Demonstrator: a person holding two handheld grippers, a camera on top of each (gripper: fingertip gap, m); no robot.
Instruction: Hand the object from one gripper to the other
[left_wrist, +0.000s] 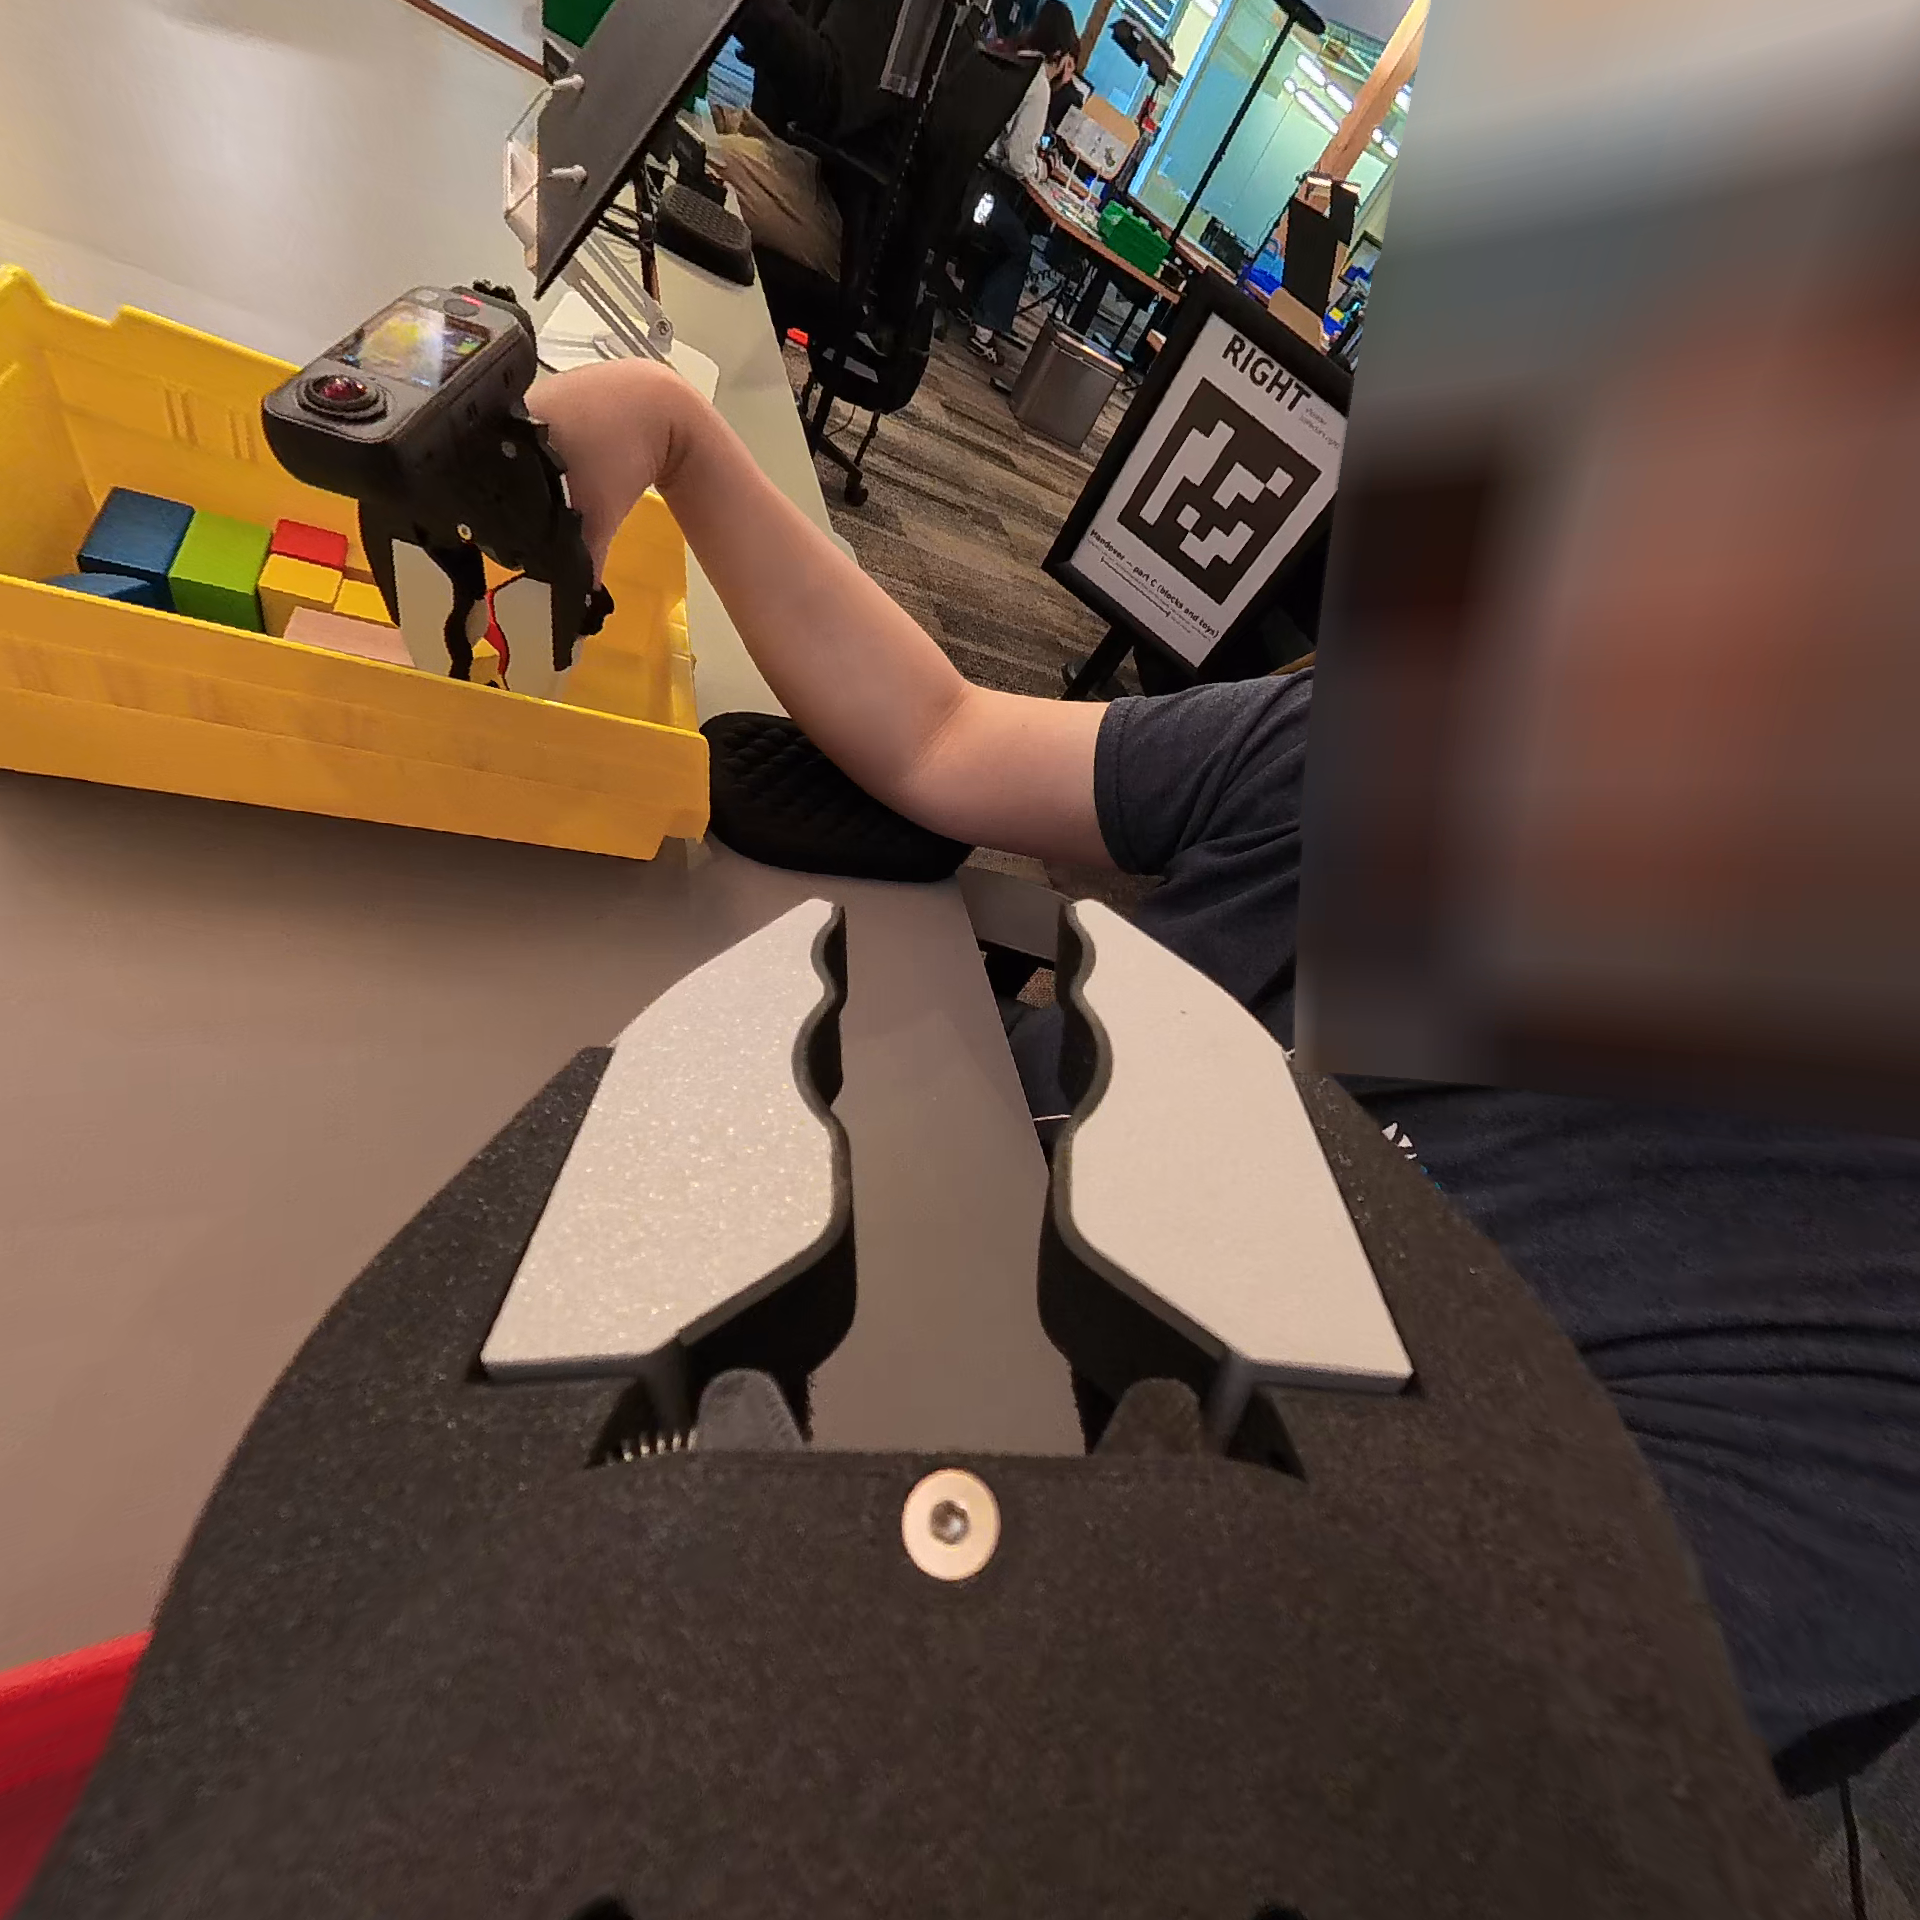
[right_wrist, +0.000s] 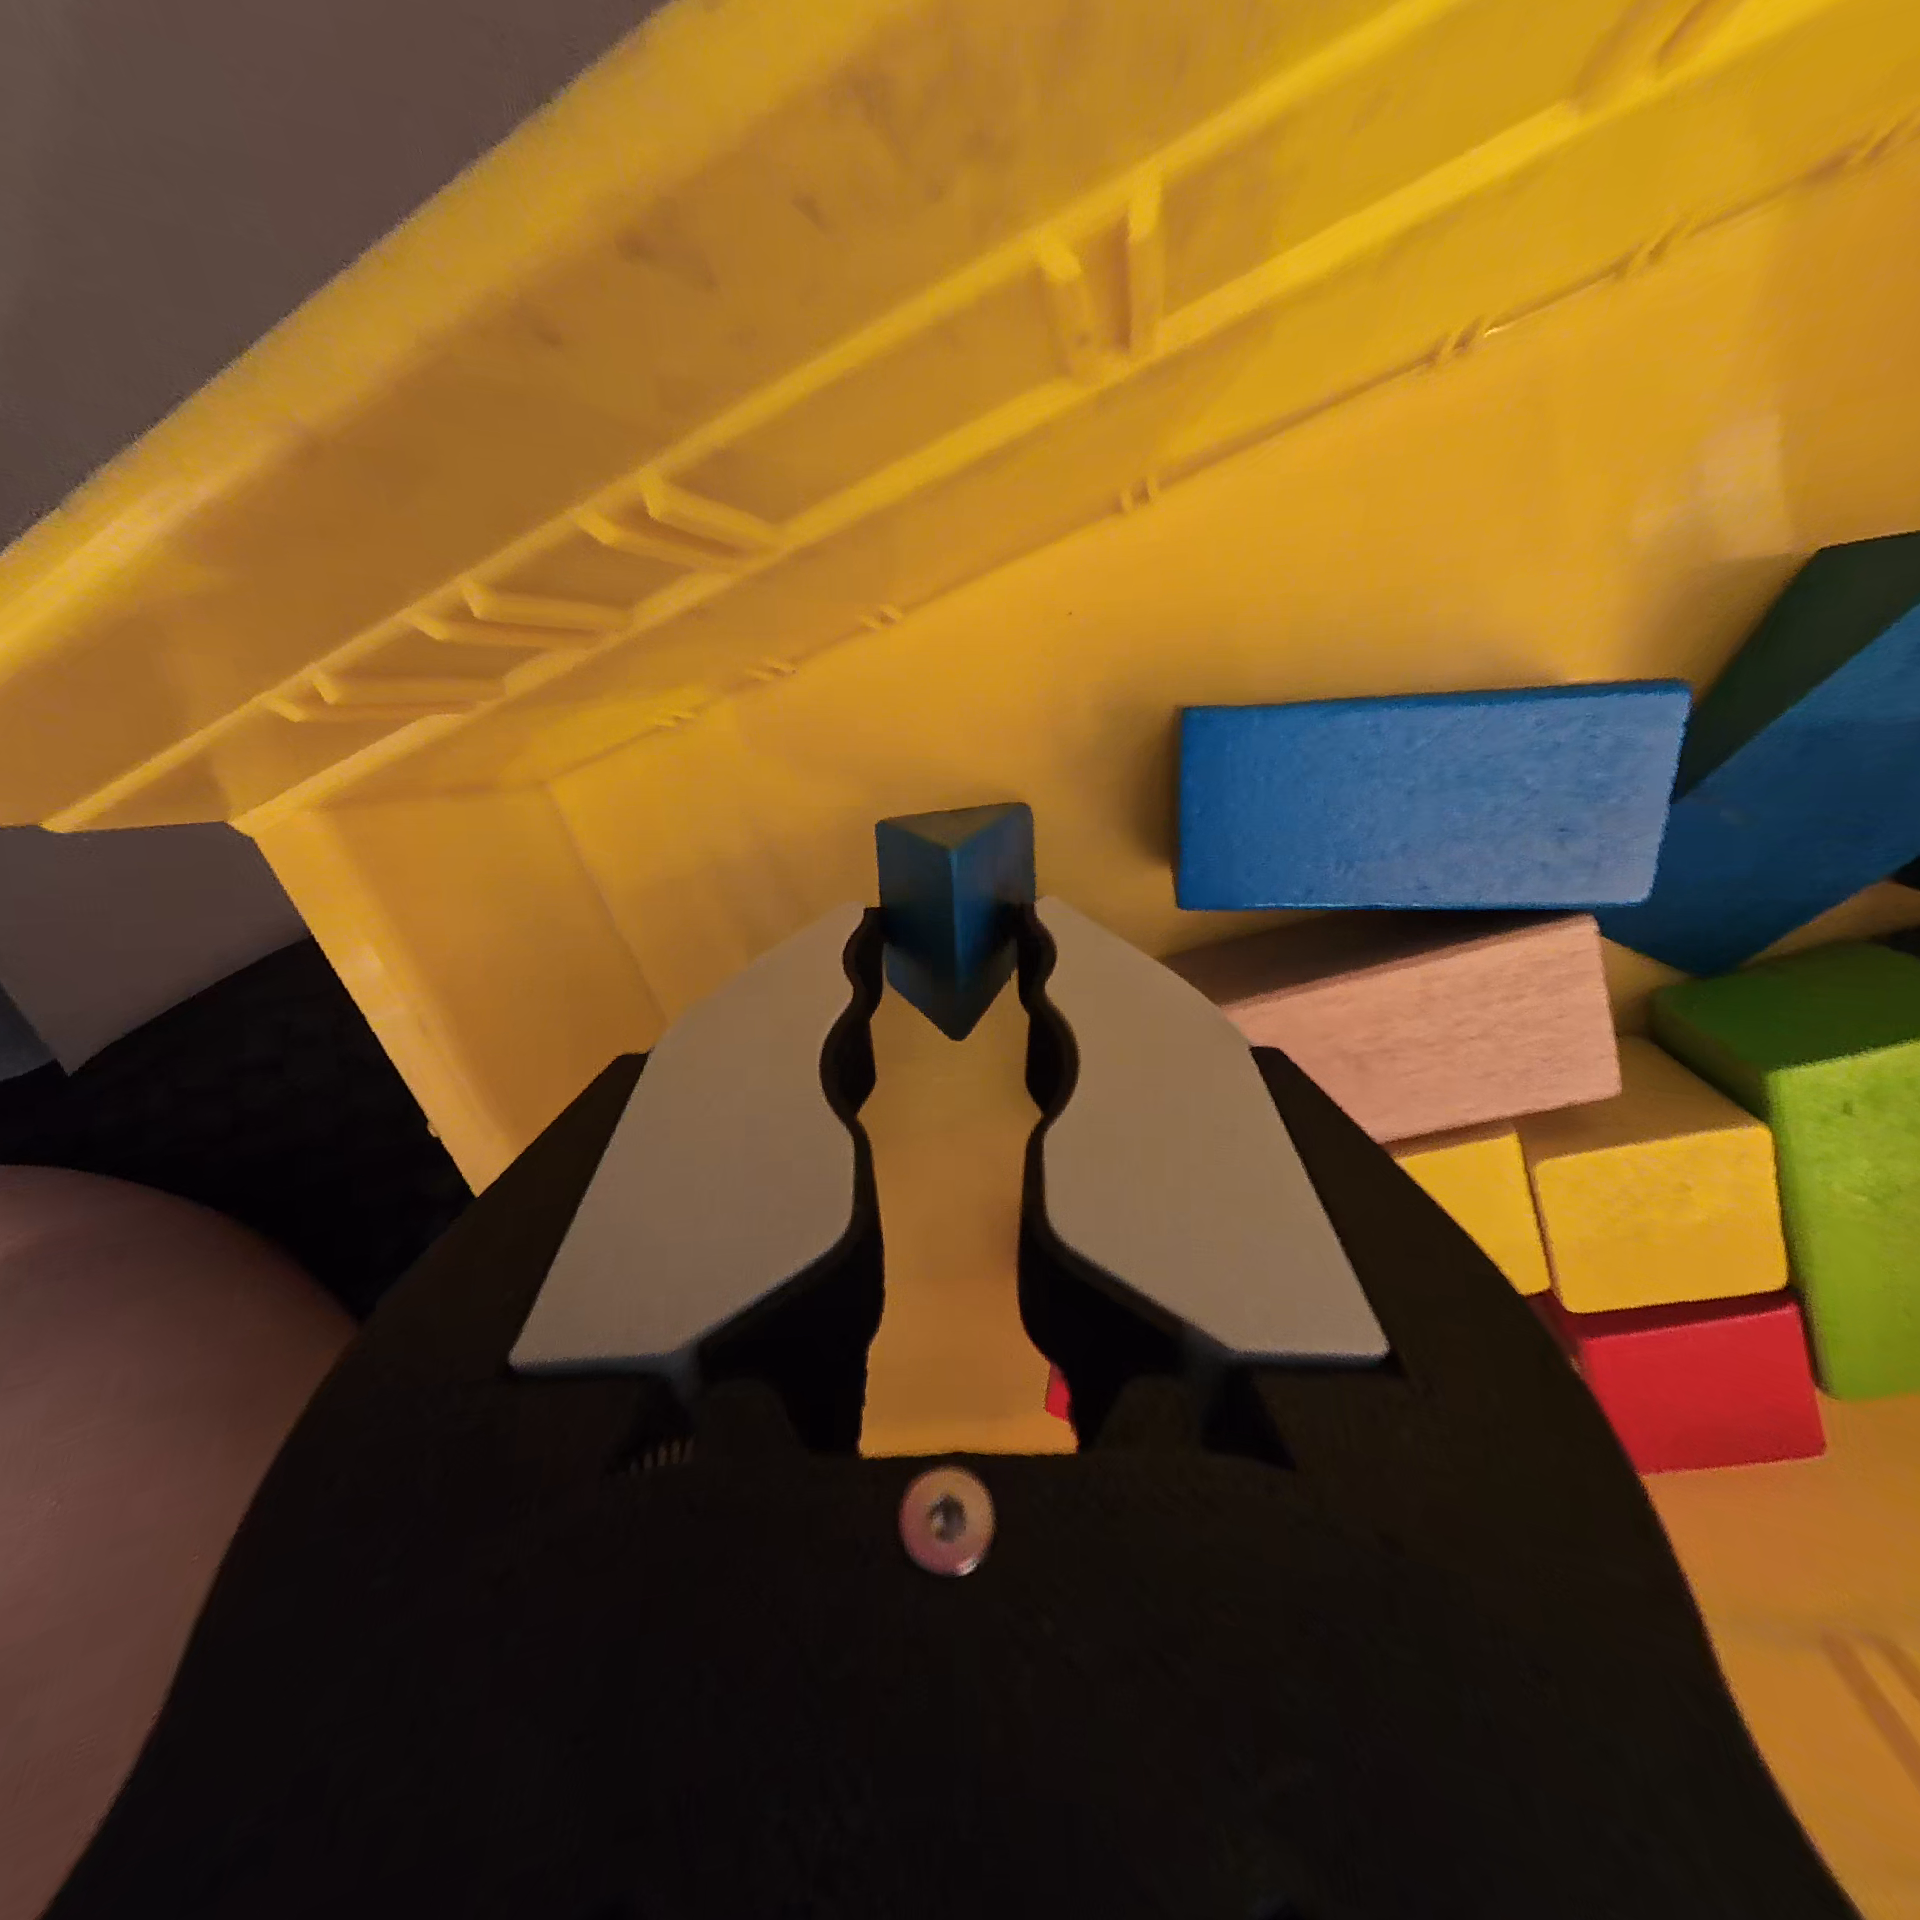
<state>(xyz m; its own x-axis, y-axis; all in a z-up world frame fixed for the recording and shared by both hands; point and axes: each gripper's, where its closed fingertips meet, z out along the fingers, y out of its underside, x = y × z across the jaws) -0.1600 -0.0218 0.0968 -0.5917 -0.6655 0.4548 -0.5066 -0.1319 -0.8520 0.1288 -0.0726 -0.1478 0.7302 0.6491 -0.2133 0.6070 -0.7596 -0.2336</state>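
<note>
Pickup done, handover's still to come.
Right gripper (right_wrist: 954, 914) pinches blue triangular block (right_wrist: 951, 914) inside yellow bin (right_wrist: 727, 520); left gripper (left_wrist: 951, 920) waits spread, empty, bin at its 10 o'clock.

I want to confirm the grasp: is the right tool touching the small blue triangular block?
Touching. The right wrist view shows the right tool with both fingertips pressed against the sides of the blue triangular block, no gap visible.

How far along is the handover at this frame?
Done: the right gripper has closed on a blue triangular block inside the yellow bin. In hand: the block is at the fingertips, low in the bin. Left: carrying it to the open, empty left gripper and transferring.
</note>
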